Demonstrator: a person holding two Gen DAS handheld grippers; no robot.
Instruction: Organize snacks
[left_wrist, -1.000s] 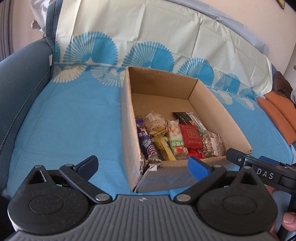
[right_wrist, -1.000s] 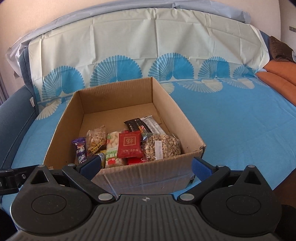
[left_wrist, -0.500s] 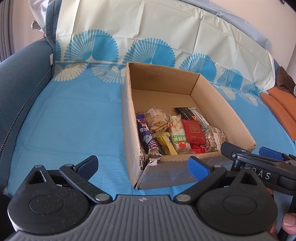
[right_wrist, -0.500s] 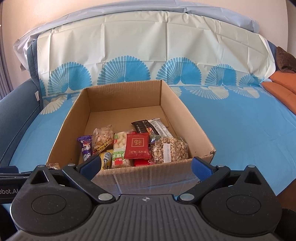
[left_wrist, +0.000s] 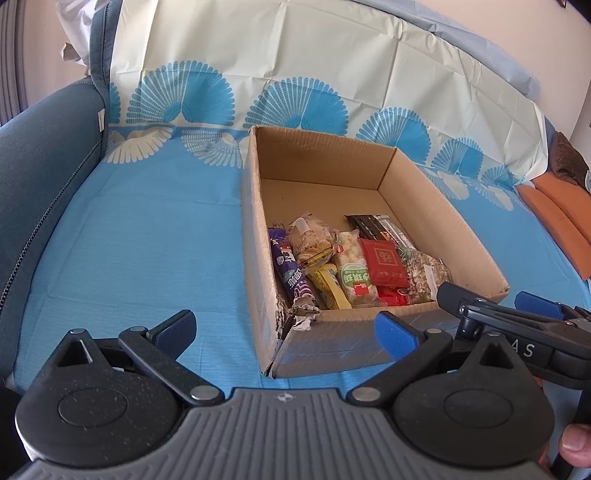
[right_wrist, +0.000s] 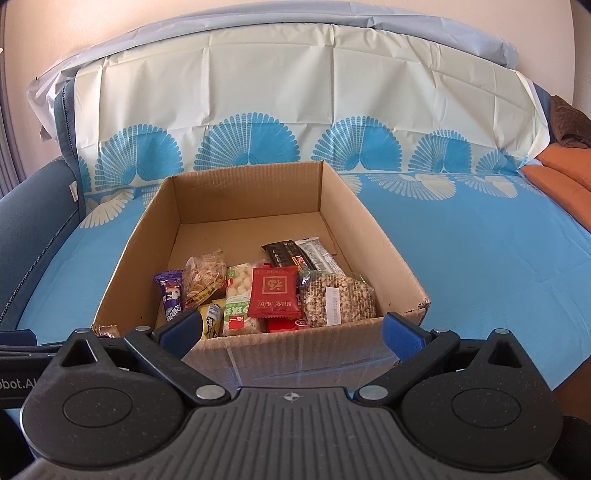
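- Cardboard box (right_wrist: 369, 236) sat open on the blue sheet (right_wrist: 480, 236) of the sofa — snacks packed along its near end, the far half bare.
- Red packet (right_wrist: 273, 293) lay on top, between the white-and-green bag (right_wrist: 236, 291) and the bag of nuts (right_wrist: 338, 299); purple bar (left_wrist: 290, 273) lay against the left wall.
- Left hand-held gripper (left_wrist: 284, 328) hovered before the box's torn corner, fingers spread wide, holding nothing.
- Right hand-held gripper (right_wrist: 291, 330) faced the near wall, likewise spread and unloaded.
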